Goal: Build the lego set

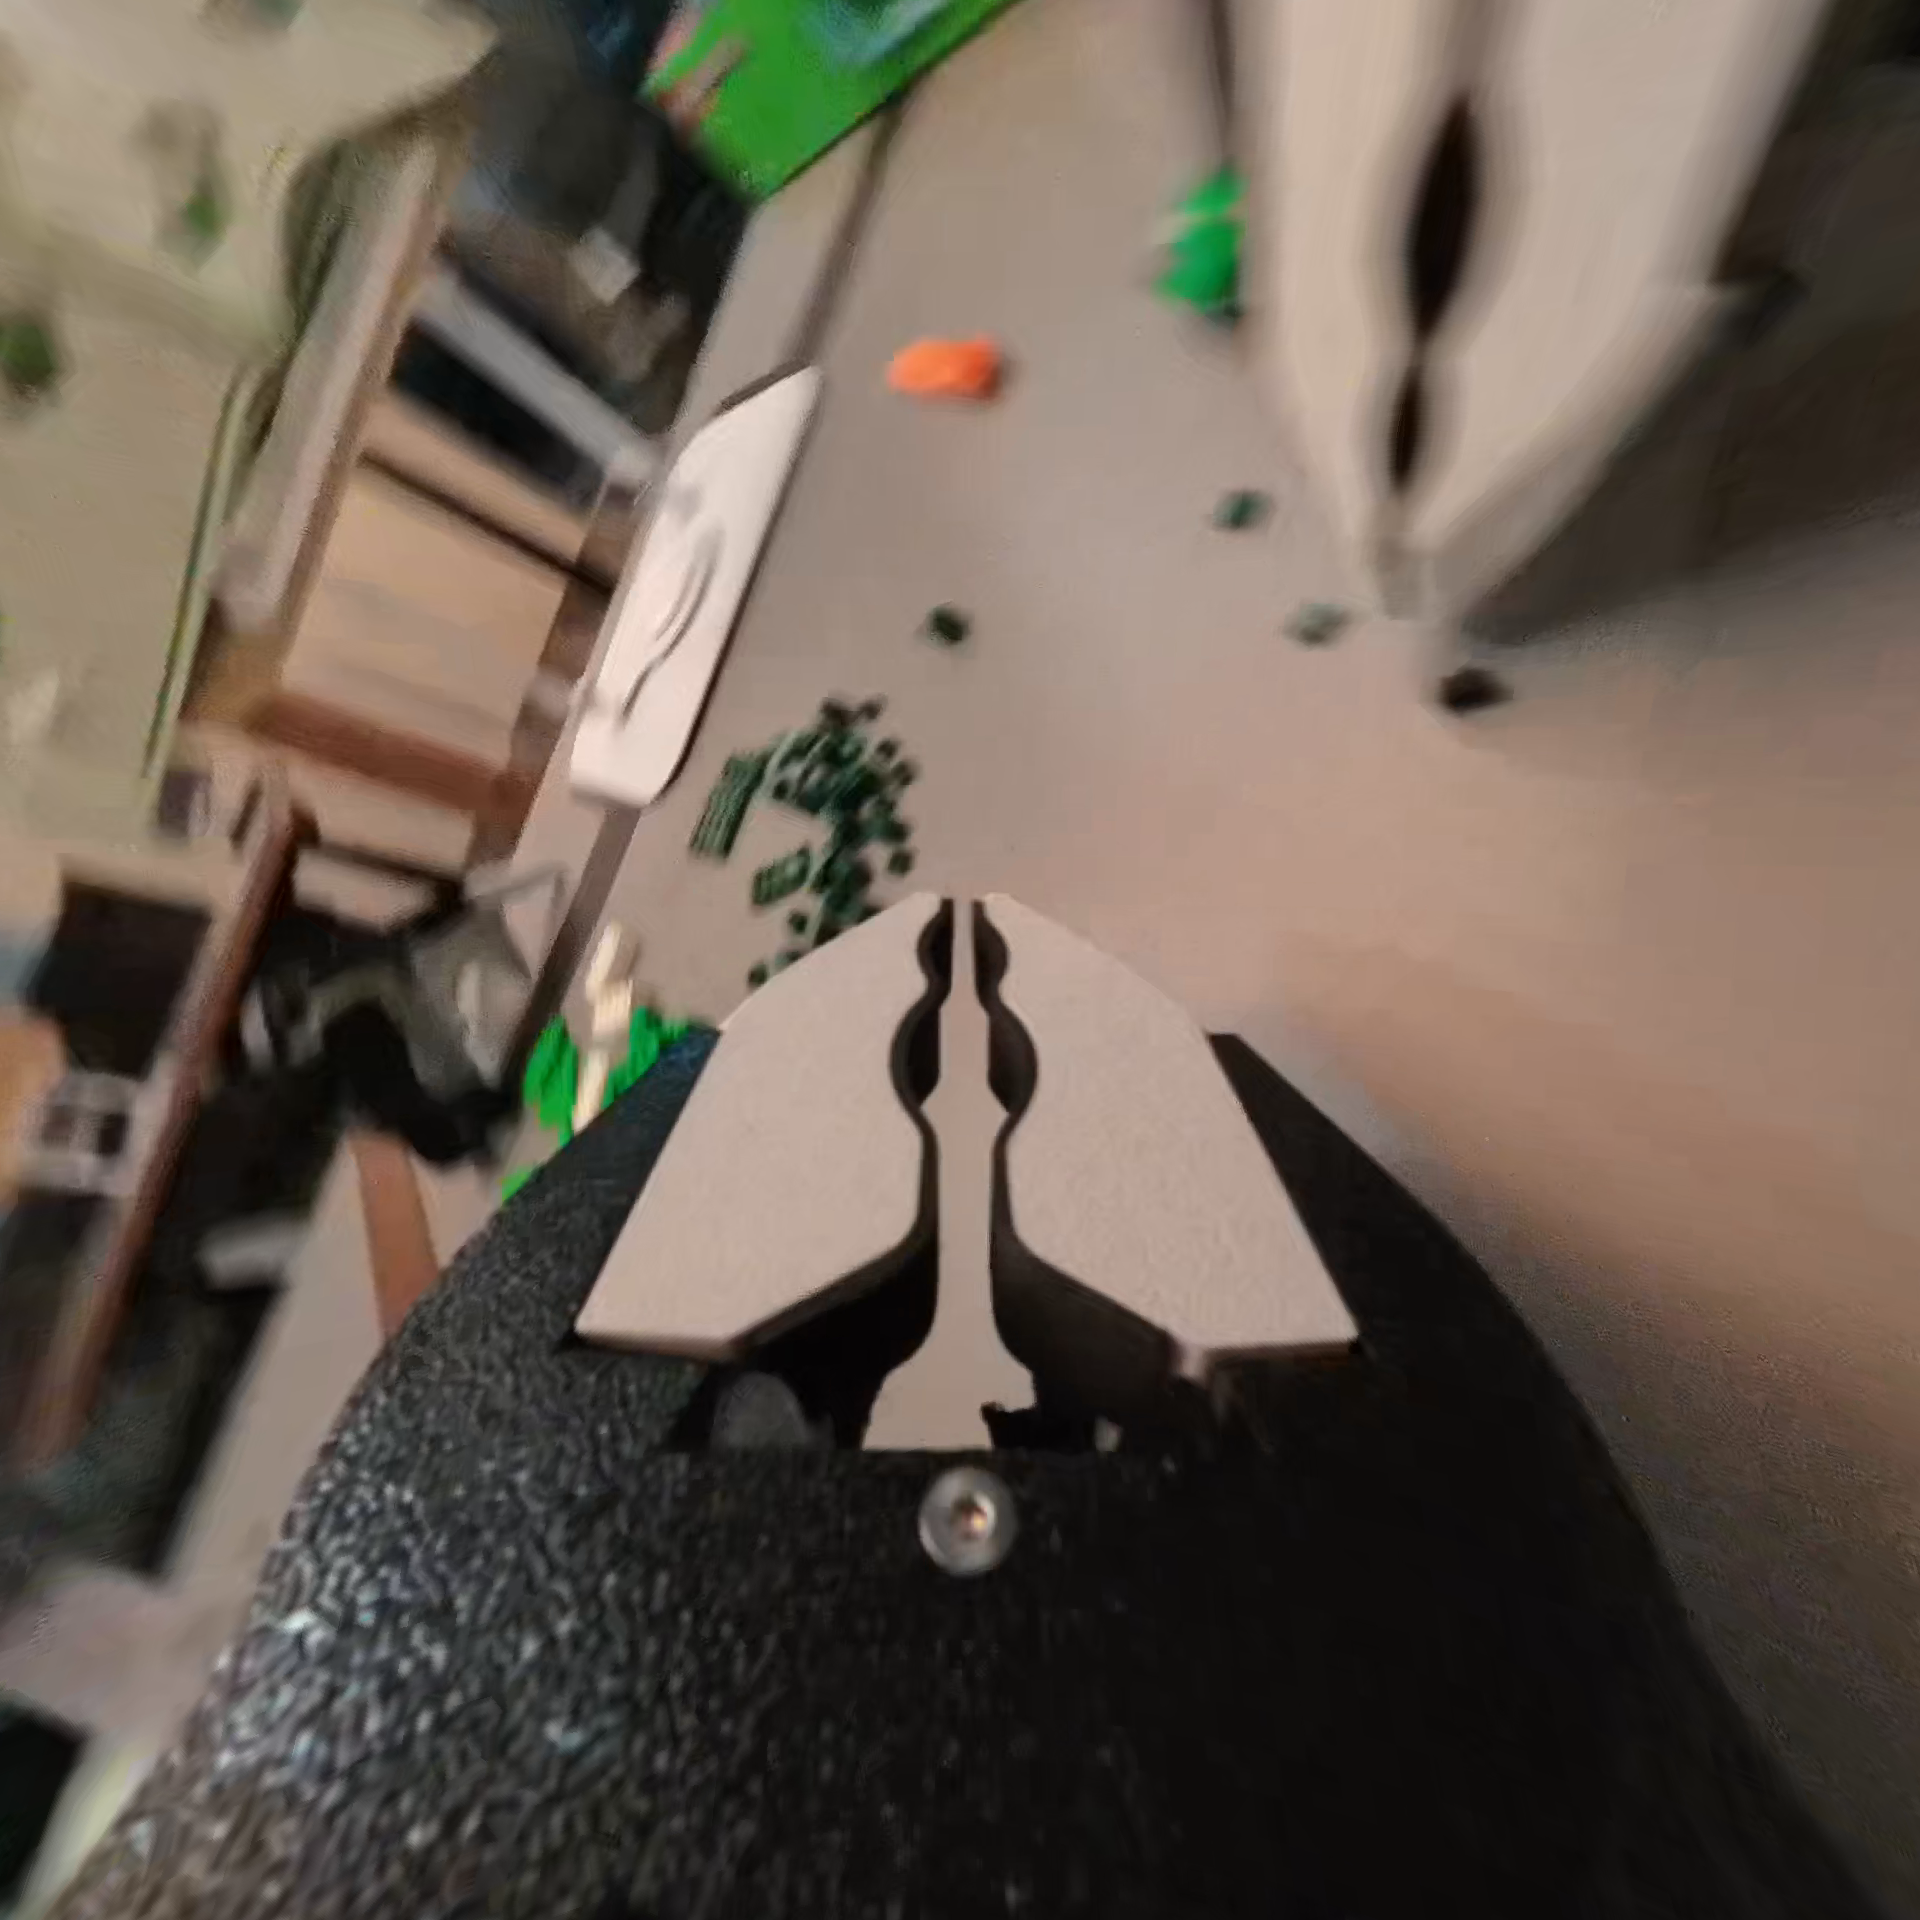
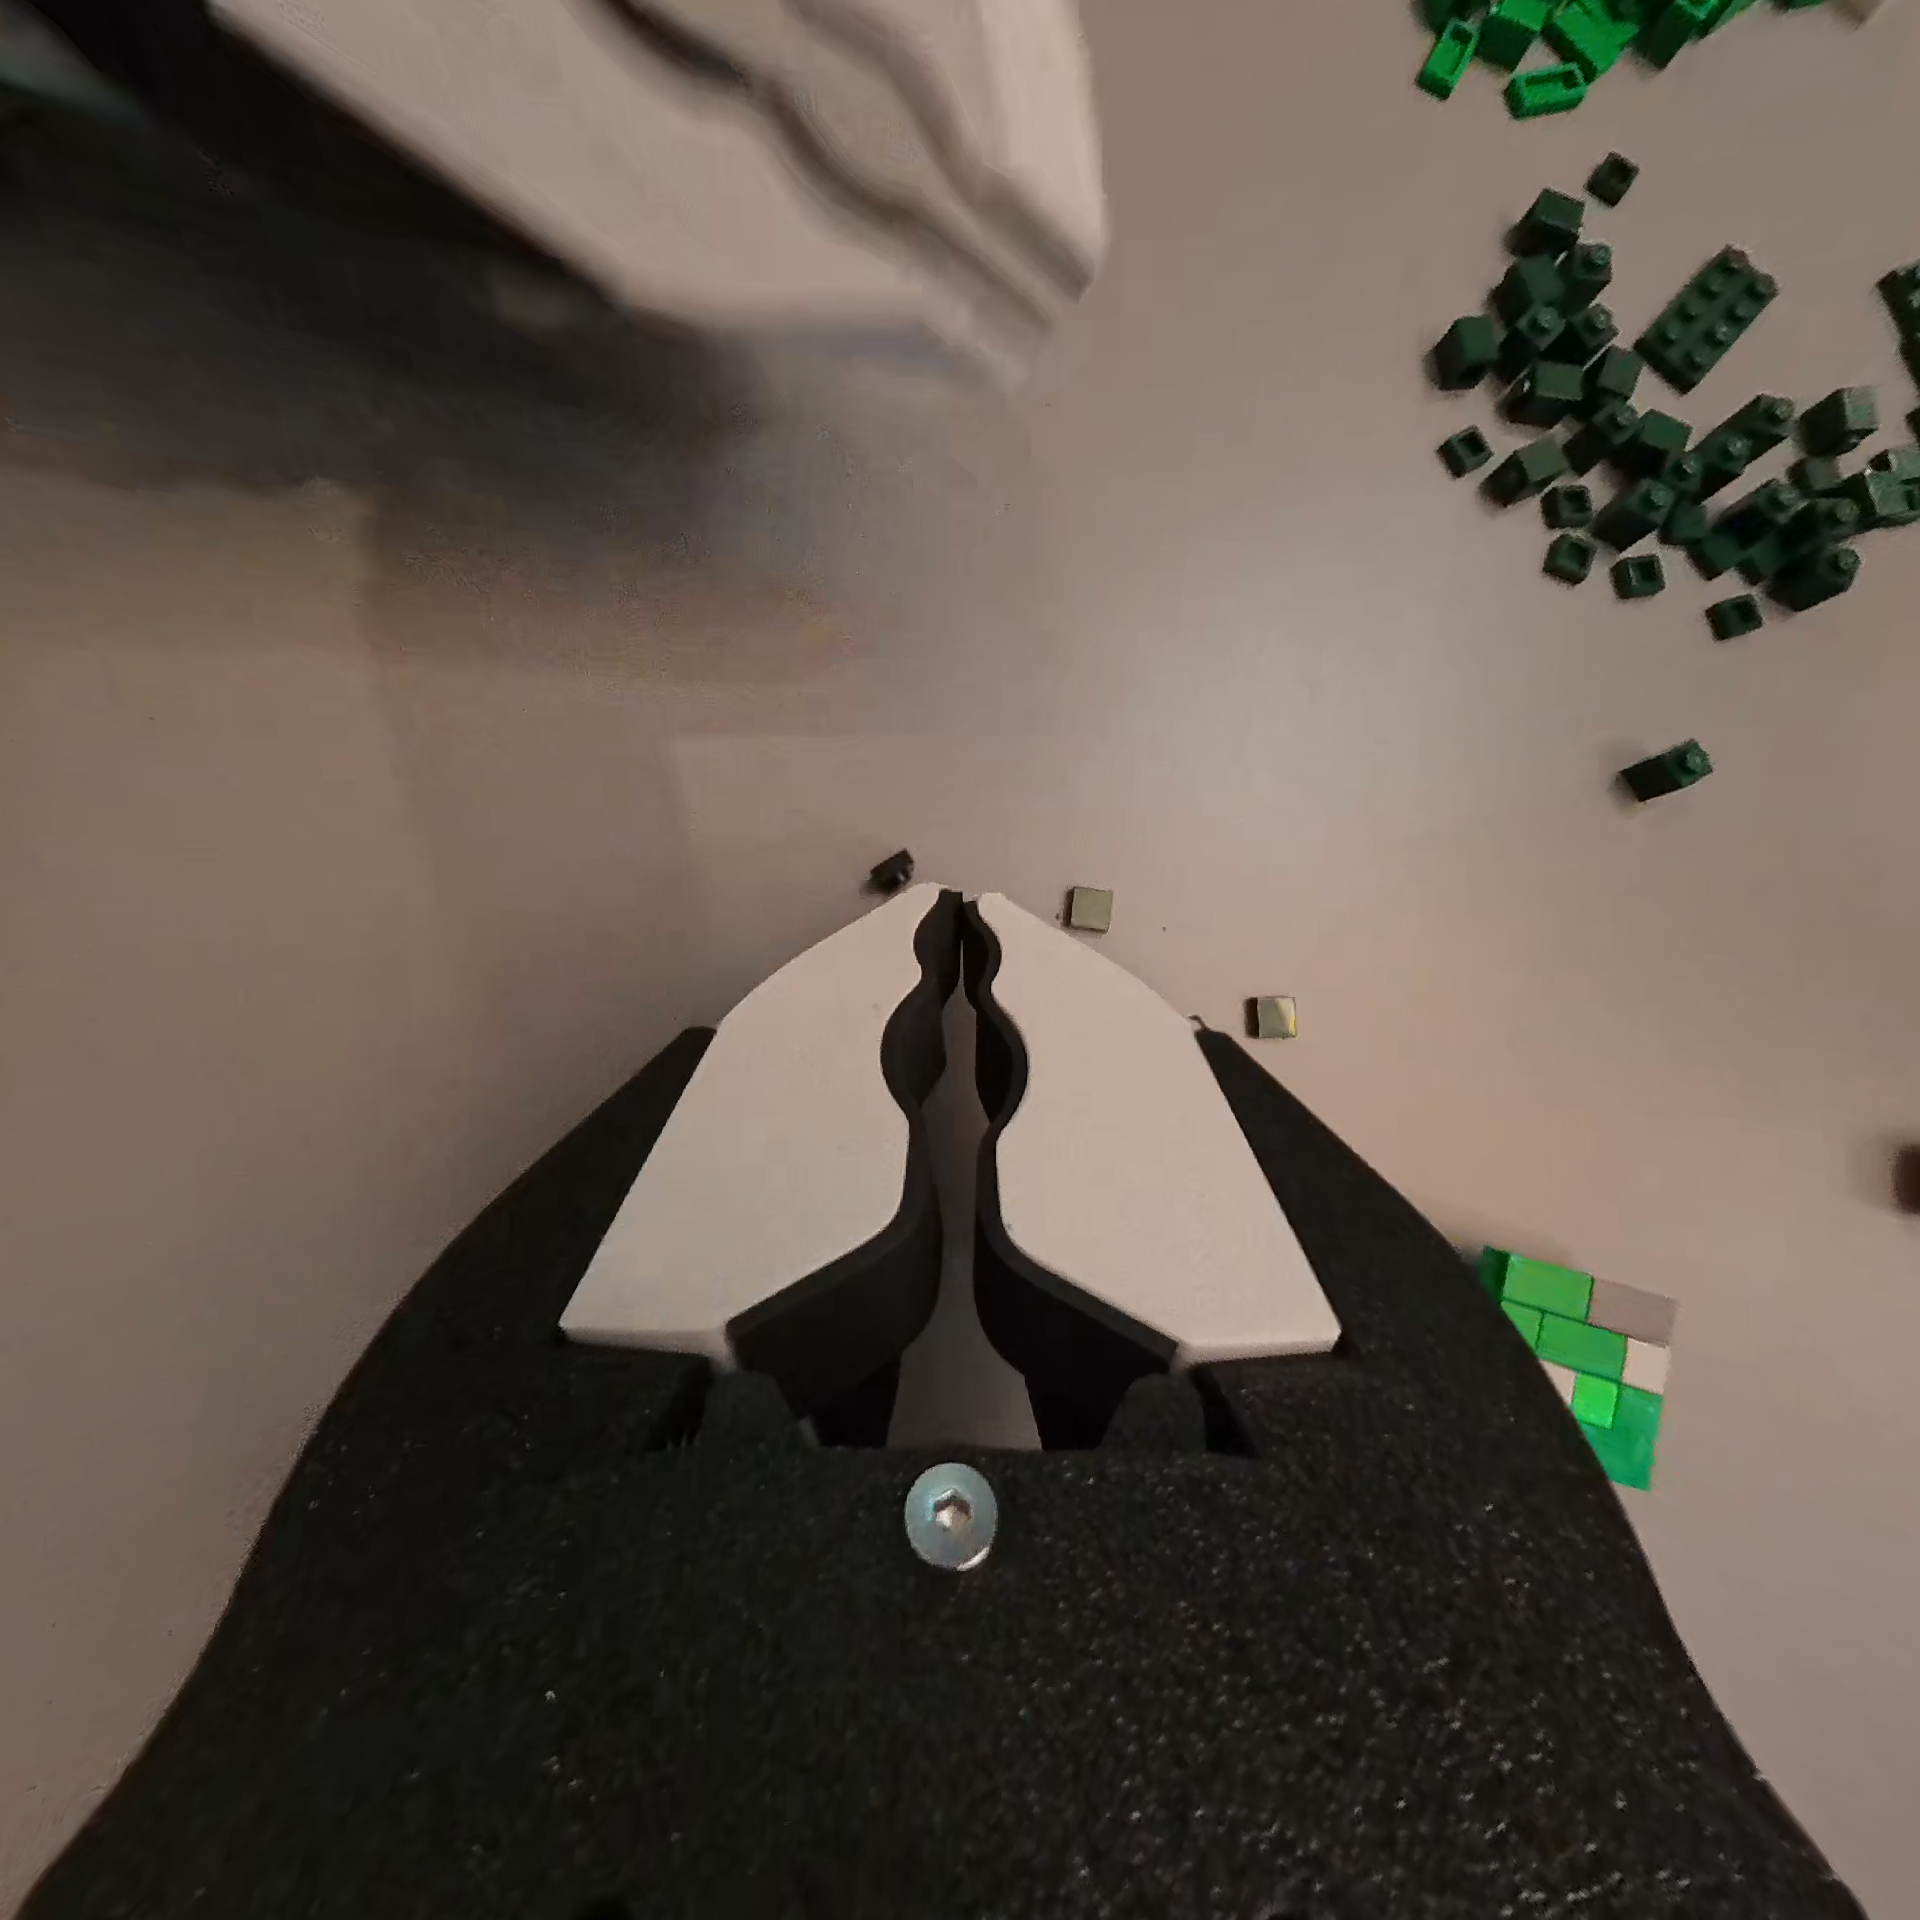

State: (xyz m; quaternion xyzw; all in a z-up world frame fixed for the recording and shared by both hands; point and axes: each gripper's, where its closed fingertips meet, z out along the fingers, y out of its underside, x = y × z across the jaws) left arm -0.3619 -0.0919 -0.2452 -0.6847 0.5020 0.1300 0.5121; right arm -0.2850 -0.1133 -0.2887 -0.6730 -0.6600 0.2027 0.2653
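My left gripper [image 1: 962, 906] is shut and empty, held above the table with a pile of dark green lego bricks [image 1: 821, 800] just beyond its tips. The view is blurred by motion. My right gripper [image 2: 958, 896] is shut and empty, low over the table, and shows blurred at the upper right of the left wrist view [image 1: 1455, 343]. A small dark brick [image 2: 890, 869] lies just left of its tips and two small tan tiles [image 2: 1088, 908] [image 2: 1274, 1016] lie to the right. A flat green and grey lego build [image 2: 1590, 1361] lies at the right. The left gripper shows blurred at the top left of the right wrist view [image 2: 790, 135].
A big pile of dark green bricks [image 2: 1662, 436] and some bright green bricks [image 2: 1558, 52] lie at the upper right. In the left wrist view an orange piece [image 1: 943, 366], a white sheet [image 1: 707, 592], a green box [image 1: 800, 73] and scattered small bricks [image 1: 1236, 509] lie on the table. The table edge [image 1: 623, 831] runs along the left.
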